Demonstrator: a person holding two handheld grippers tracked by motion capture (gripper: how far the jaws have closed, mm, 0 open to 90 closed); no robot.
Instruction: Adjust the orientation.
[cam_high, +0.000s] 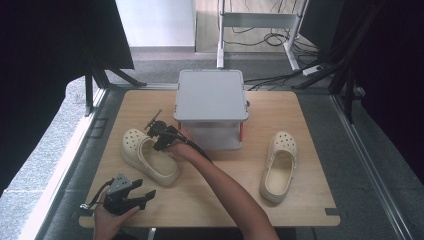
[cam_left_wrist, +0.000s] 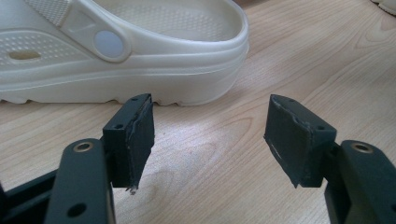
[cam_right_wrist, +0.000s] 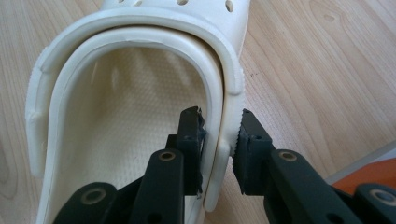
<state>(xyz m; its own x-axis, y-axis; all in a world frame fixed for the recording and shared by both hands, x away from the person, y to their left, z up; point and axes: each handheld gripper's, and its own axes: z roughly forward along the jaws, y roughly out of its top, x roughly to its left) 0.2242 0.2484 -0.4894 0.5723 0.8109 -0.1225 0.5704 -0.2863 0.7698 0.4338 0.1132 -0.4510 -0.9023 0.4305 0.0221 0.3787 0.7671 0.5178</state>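
Your right forearm stretches diagonally across from the bottom edge toward the upper left, wrist bent, hand wrapped round the black two-jaw right gripper, its cable trailing back along your arm. In the right gripper view that right gripper has its jaws clamped on the side wall and strap of the cream foam clog, one pad inside, one outside. Your left hand sits low at the near left, holding the black left gripper with its grey three-cornered plate. The left gripper's jaws stand wide apart, nothing between them.
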